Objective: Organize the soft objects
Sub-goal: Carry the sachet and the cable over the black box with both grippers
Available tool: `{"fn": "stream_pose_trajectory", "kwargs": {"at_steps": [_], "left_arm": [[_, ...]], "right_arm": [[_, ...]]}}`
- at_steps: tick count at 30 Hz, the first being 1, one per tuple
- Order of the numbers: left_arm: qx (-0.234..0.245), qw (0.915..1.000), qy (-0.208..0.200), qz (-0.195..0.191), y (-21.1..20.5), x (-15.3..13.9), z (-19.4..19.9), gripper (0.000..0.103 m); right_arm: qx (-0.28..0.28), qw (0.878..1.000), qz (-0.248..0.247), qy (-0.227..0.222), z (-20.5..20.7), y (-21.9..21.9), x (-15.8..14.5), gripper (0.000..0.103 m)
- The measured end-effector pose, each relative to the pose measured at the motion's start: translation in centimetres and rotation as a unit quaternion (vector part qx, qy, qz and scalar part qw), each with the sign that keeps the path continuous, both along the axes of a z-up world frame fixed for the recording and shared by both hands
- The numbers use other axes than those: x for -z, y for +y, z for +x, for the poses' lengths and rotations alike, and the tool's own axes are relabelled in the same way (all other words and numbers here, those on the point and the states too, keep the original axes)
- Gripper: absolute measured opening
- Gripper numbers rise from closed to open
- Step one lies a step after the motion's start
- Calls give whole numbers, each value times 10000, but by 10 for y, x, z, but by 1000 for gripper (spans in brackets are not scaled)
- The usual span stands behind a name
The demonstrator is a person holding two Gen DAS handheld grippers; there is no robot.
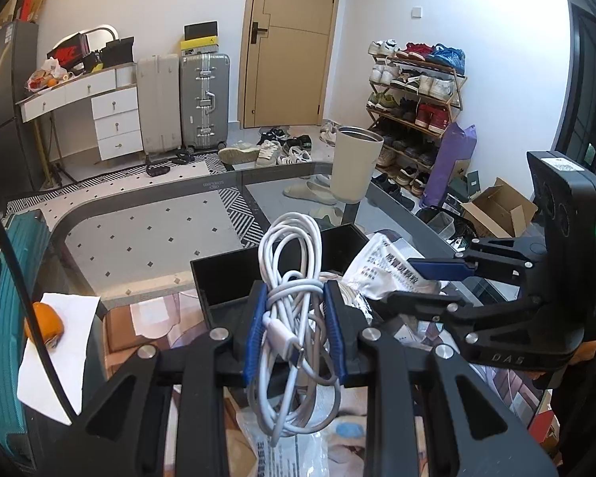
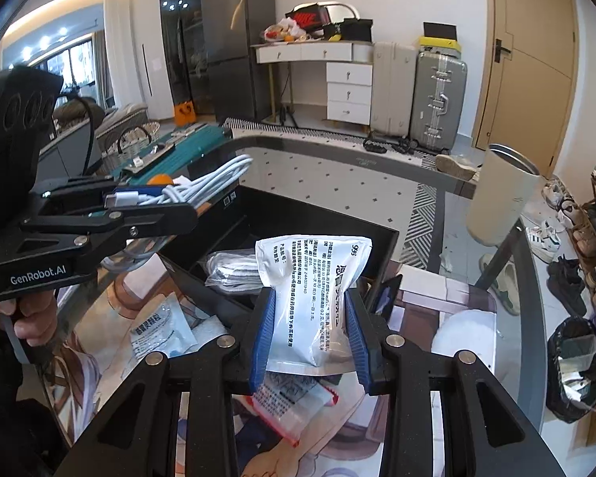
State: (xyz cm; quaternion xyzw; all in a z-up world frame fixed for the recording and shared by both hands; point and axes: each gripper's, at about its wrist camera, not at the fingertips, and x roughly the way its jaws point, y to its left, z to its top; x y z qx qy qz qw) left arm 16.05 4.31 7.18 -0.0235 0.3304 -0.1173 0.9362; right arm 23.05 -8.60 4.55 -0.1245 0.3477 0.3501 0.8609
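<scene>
A shallow black rectangular tray (image 2: 381,238) sits on the glass table just ahead of both grippers. The right gripper (image 2: 310,334) grasps a white printed foil sachet (image 2: 310,298) upright between its blue pads, above the tray's near edge. To its left, the left gripper (image 1: 294,330) clenches a coiled white charging cable (image 1: 294,278) above the tray's near wall.

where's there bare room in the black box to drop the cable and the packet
Free: the black box's near floor around the wrapped grey bundle, below the white packet. Crowded: the table in front, littered with a blue sachet and red-edged packet.
</scene>
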Motion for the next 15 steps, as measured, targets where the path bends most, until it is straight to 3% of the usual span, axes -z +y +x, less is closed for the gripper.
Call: {"fn": "stream_pose_trajectory", "kwargs": {"at_steps": [15], "left_arm": [[94,9999,135,-5,0,8,31,26]], "right_arm": [[-7,9999,-2,106,31,18,13,35]]}}
